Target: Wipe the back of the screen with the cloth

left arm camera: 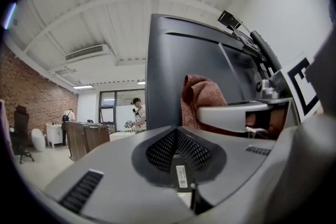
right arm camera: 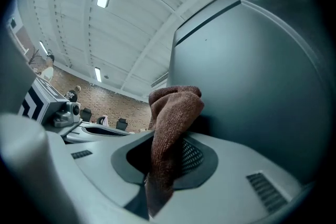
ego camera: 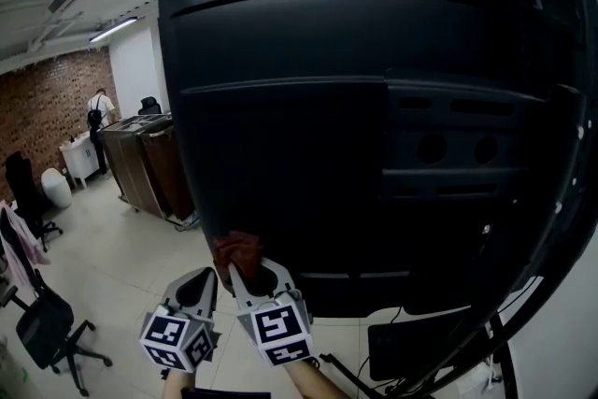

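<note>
Pinching the cloth (right arm camera: 173,113) hard, the right gripper (right arm camera: 164,165) presses its bunched top against the screen (right arm camera: 252,81), low on the back. Left gripper (left arm camera: 178,155) closed, empty, just beside. Cloth looks soft and light, so a mid-fold grip suits. Only the head view shows the whole panel; the right gripper view shows contact.

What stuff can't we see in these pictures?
- Front of the screen: every view shows only its back.
- Lower end of the cloth: right gripper view, swallowed by the right gripper.
- Foot of the stand: head view, cut by the bottom edge.
- Distant person: head view, too small.
</note>
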Demonstrator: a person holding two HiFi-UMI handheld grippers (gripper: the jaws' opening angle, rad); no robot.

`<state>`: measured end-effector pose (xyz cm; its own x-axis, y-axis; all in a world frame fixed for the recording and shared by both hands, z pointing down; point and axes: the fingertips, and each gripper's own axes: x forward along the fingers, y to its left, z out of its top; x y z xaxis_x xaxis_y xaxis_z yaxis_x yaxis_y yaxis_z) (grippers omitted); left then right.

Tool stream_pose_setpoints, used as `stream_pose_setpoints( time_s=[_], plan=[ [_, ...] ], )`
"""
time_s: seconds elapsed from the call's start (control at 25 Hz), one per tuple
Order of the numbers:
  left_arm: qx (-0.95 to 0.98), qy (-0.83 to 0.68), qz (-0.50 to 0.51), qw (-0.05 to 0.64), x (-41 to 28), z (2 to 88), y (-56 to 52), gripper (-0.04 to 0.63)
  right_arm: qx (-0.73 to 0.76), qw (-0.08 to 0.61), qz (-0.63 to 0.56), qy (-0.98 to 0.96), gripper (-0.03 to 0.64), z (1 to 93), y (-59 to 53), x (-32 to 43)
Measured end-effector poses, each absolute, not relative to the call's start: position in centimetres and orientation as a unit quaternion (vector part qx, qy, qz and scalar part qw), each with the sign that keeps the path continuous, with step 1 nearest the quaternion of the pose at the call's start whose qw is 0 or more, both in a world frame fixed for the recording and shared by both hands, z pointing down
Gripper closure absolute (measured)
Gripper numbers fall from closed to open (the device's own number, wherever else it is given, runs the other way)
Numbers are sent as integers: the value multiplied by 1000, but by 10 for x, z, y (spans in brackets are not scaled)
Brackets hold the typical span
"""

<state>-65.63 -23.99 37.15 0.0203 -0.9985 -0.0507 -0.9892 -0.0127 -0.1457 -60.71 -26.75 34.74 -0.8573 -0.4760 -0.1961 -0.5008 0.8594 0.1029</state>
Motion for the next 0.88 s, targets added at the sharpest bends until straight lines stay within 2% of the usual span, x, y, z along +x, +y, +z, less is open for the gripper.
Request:
stream_pose_setpoints(
  time_s=[0.28, 0.56, 0.88],
  plan=[
    [-752, 653, -21, 87, -595, 365, -268, 581, -308, 79, 100, 943, 546, 342, -284, -535],
    [-809, 579, -20, 100, -493, 349, -290, 581, -391, 91, 102, 910, 546, 335, -308, -440],
    [-848, 522, -17, 96, -412, 350, -308, 581, -474, 73, 98, 872, 546, 343, -328, -349]
  ],
)
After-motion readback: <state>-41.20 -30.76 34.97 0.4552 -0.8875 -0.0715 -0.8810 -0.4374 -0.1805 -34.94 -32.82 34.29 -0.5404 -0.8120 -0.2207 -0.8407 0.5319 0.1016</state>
